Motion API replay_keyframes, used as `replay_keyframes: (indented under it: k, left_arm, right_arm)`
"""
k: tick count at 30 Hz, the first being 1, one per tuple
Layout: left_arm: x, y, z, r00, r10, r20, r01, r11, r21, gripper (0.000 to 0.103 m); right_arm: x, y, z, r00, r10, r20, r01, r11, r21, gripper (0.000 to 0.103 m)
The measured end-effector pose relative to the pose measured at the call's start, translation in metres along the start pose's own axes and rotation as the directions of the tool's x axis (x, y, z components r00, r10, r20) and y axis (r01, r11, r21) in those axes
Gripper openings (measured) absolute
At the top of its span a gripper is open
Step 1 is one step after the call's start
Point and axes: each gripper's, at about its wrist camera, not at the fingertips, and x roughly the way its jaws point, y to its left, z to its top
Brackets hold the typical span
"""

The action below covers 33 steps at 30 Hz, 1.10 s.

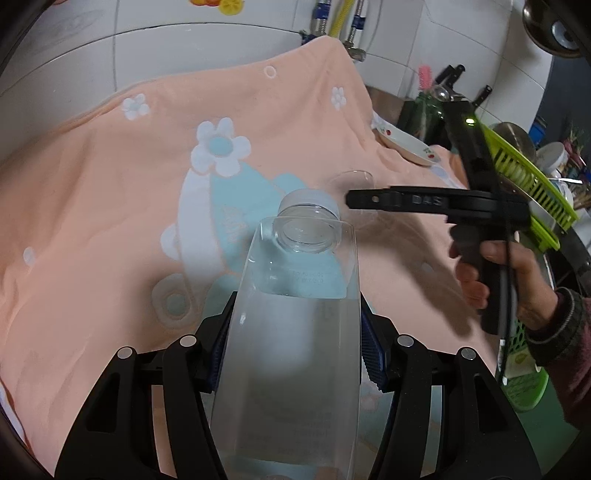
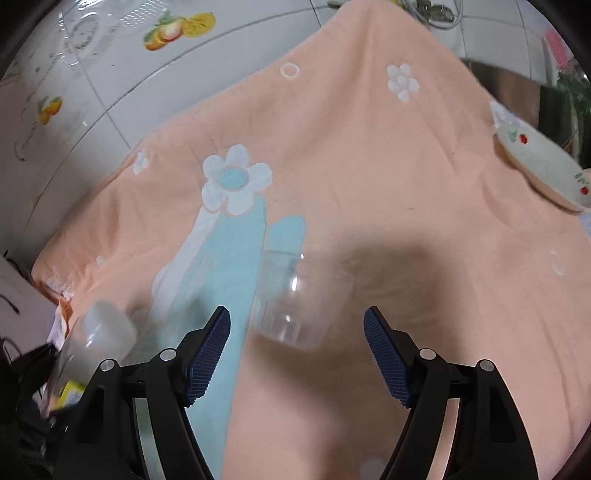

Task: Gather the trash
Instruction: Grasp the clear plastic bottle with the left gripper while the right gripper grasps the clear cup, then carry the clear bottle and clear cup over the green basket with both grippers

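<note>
My left gripper (image 1: 295,325) is shut on a clear plastic bottle (image 1: 295,332) with a white cap (image 1: 310,201), held above the peach flowered cloth (image 1: 110,184). The bottle also shows blurred at the lower left of the right wrist view (image 2: 92,339). A clear plastic cup (image 2: 301,299) lies on its side on the cloth (image 2: 406,166), just ahead of my right gripper (image 2: 297,321), which is open and empty. In the left wrist view the right gripper (image 1: 351,199) hovers by the cup (image 1: 351,179).
A white dish with cherry print (image 2: 543,166) sits at the cloth's right edge. A green dish rack (image 1: 528,184) stands further right. Tiled wall (image 2: 110,92) with fruit stickers lies behind. Pipes (image 1: 340,22) run at the back.
</note>
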Motion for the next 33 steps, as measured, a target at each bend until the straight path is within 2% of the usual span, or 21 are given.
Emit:
replay_keyframes:
  k: [5,6,7,12,19,28,33]
  left_arm:
    - [-0.001,0.001,-0.003,1.000,0.003,0.004,-0.002,1.000,-0.020,0.058]
    - [-0.001,0.001,-0.004,1.000,0.002,0.004,-0.002,1.000,-0.024,0.058]
    - [-0.001,0.002,-0.004,1.000,0.003,0.004,-0.003,1.000,-0.027,0.058]
    - [-0.003,0.000,-0.006,1.000,-0.005,0.009,0.005,0.999,-0.039,0.057]
    - [-0.014,-0.018,-0.013,0.998,-0.049,0.026,0.050,0.998,-0.028,0.057]
    - [-0.035,-0.064,-0.026,0.994,-0.096,0.047,0.095,0.995,0.020,0.057]
    - [-0.042,-0.096,-0.038,0.987,-0.153,0.050,0.151,0.988,0.045,0.057]
  right_arm:
    - [0.020,-0.001,0.007,1.000,0.001,-0.022,0.000,0.999,0.035,0.072]
    - [0.023,-0.002,0.007,1.000,0.000,-0.025,0.001,0.999,0.043,0.070]
    - [0.025,-0.003,0.007,1.000,-0.002,-0.029,0.003,0.999,0.050,0.059]
    - [0.011,-0.006,-0.003,1.000,0.022,0.007,-0.023,0.997,0.070,0.057]
    - [-0.044,-0.002,-0.030,0.998,0.032,0.061,-0.034,0.999,0.039,0.057]
    - [-0.124,0.006,-0.080,0.992,-0.034,0.120,0.036,0.999,-0.016,0.057]
    - [-0.164,0.006,-0.117,0.987,-0.078,0.141,0.082,0.996,-0.021,0.057]
